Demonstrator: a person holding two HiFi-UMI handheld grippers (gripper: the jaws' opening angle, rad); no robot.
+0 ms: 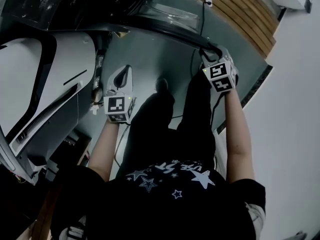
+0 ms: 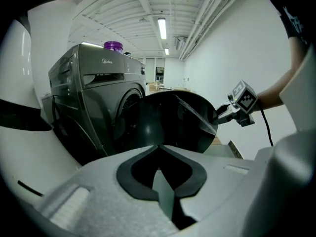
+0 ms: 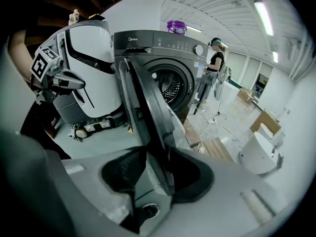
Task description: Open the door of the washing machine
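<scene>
Door (image 3: 148, 112) round, dark glass, ajar | right claw (image 3: 157, 152) apart astride rim (image 3: 132, 90) | left claw (image 2: 158, 146) closed

The right gripper (image 3: 157, 154) has its jaws parted around the rim of the door (image 3: 145, 107). One pad lies along the rim and the other stands just clear of it (a pale strip shows between). The door stands swung out from the dark washing machine (image 3: 173, 46), baring the drum (image 3: 170, 88). A purple jar (image 3: 176, 26) sits on top, and a person (image 3: 213, 65) stands beyond. The left gripper (image 3: 79, 83) is beside a white machine (image 3: 94, 68).
</scene>
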